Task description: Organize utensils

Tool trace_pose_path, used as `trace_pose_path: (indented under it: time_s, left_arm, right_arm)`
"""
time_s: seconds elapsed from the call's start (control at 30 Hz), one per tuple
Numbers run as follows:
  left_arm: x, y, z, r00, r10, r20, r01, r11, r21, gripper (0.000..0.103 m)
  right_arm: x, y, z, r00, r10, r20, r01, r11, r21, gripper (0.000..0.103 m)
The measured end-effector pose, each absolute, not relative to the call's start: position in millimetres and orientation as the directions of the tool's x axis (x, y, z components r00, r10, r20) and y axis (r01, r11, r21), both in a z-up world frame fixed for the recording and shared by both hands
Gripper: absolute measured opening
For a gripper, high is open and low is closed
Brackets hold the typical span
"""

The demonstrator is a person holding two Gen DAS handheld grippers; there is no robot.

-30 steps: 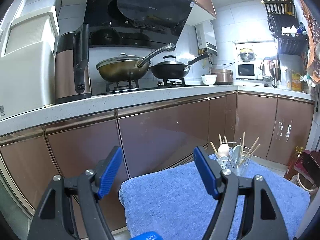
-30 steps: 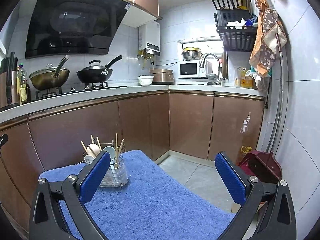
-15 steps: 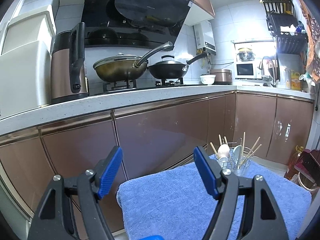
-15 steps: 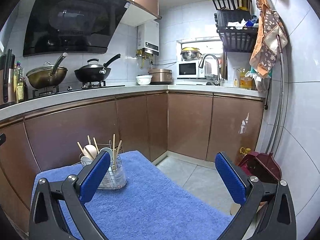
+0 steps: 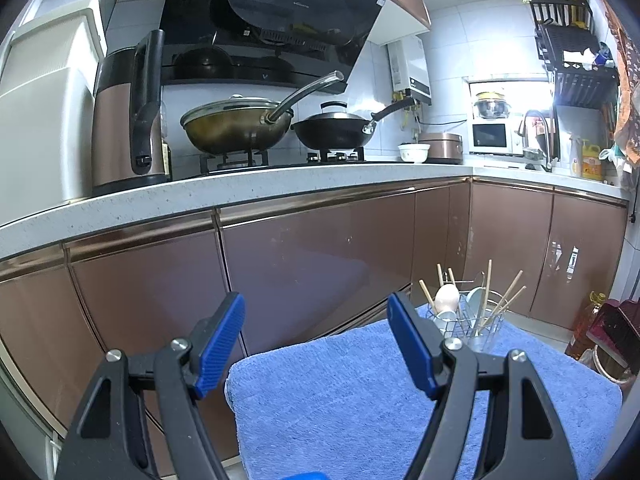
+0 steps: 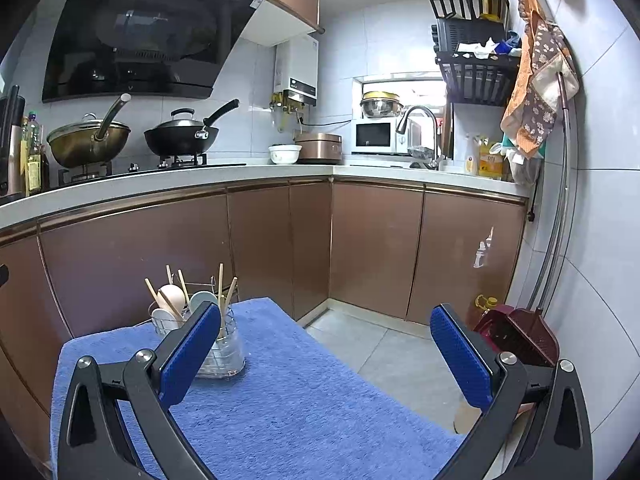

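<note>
A wire utensil holder (image 5: 470, 322) stands at the far edge of a blue towel (image 5: 360, 400). It holds several wooden chopsticks and pale spoons. It also shows in the right wrist view (image 6: 214, 340), partly behind my right gripper's left finger. My left gripper (image 5: 316, 344) is open and empty, above the towel's left end, well short of the holder. My right gripper (image 6: 324, 356) is open wide and empty, above the towel (image 6: 280, 408), to the right of the holder.
Brown kitchen cabinets (image 5: 320, 260) run behind the towel under a white counter with two woks (image 5: 236, 128) and a kettle (image 5: 128, 120). A dark red dustpan (image 6: 520, 336) and an oil bottle (image 5: 586, 326) stand on the floor at the right wall.
Both views have drifted a little to the left across the kitchen. Both grippers stay open and empty. The holder has not moved on the towel.
</note>
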State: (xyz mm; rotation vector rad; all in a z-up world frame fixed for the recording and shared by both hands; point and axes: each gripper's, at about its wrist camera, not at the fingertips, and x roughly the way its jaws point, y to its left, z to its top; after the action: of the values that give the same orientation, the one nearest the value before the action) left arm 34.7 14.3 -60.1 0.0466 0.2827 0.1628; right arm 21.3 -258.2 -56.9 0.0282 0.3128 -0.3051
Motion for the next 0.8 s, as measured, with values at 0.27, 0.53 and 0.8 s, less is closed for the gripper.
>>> trace_pose_path:
  time_s: [0.27, 0.53, 0.8]
  left_arm:
    - [40.9, 12.8, -63.6, 0.943, 0.163, -0.291, -0.147, 0.986, 0.074, 0.072]
    - [41.6, 12.1, -63.1, 0.943, 0.164, -0.288, -0.147, 0.986, 0.081, 0.072]
    - [40.1, 10.7, -61.9, 0.945, 0.165, -0.284, -0.148, 0.986, 0.080, 0.072]
  right_arm:
    - [24.2, -259.1, -57.9, 0.903, -0.290, -0.317, 0.297, 0.954, -0.027, 0.103]
    - [23.9, -261.7, -56.8, 0.902, -0.295, -0.314, 0.303, 0.953, -0.026, 0.103]
    - [22.4, -262.7, -56.6, 0.900, -0.302, -0.314, 0.309, 0.951, -0.029, 0.103]
